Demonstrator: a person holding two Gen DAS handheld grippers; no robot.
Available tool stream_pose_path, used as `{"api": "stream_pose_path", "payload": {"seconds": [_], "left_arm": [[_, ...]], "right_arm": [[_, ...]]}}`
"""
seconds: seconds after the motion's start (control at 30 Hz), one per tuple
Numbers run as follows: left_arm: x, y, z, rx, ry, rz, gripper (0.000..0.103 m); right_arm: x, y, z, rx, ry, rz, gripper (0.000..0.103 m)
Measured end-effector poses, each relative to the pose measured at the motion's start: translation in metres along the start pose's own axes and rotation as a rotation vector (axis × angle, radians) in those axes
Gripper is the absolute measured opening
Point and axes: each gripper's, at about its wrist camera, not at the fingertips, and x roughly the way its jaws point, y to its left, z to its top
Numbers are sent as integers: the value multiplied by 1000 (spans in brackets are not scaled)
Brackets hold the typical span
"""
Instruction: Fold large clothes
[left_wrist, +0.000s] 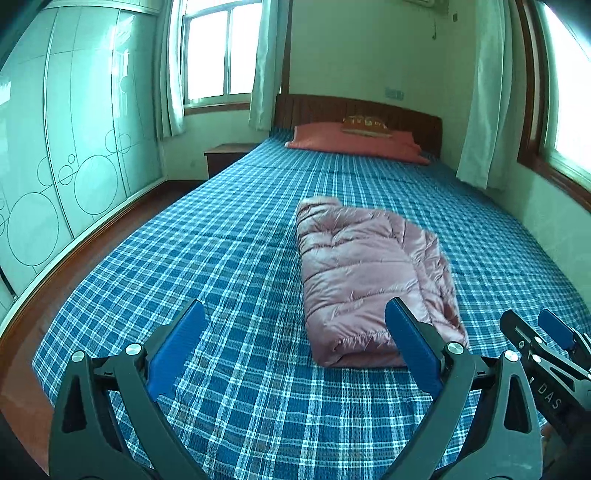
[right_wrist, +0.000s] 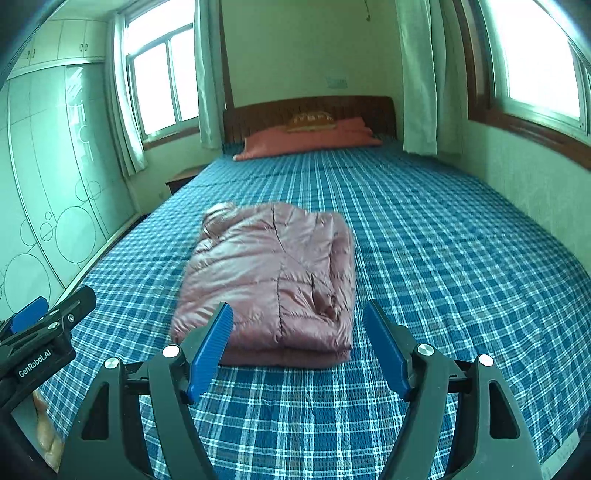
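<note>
A pink quilted puffer jacket (left_wrist: 369, 277) lies folded into a compact block on the blue plaid bed (left_wrist: 229, 258). It also shows in the right wrist view (right_wrist: 269, 280), just ahead of my right gripper. My left gripper (left_wrist: 295, 328) is open and empty, held above the bed's near end, with the jacket ahead and to its right. My right gripper (right_wrist: 297, 325) is open and empty, close to the jacket's near edge. Each gripper shows at the edge of the other's view: the right one (left_wrist: 539, 339) and the left one (right_wrist: 44, 332).
A red pillow (left_wrist: 354, 142) and a small patterned cushion (left_wrist: 365, 123) lie against the wooden headboard (left_wrist: 369, 110). A wardrobe with sliding doors (left_wrist: 74, 147) stands left, a nightstand (left_wrist: 225, 155) by the bed. Curtained windows (right_wrist: 535, 59) are on the right wall.
</note>
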Motion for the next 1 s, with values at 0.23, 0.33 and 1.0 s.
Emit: {"api": "stream_pose_path", "payload": {"seconds": [0.23, 0.33, 1.0], "left_arm": [[-13, -1, 4, -7, -25, -2, 98], [-15, -1, 3, -8, -24, -2, 98], [-14, -1, -2, -21, -15, 1, 98]], "right_arm": [[-12, 4, 4, -20, -43, -7, 75], [-12, 5, 3, -22, -39, -4, 75], [-11, 6, -1, -25, -36, -3, 75]]}}
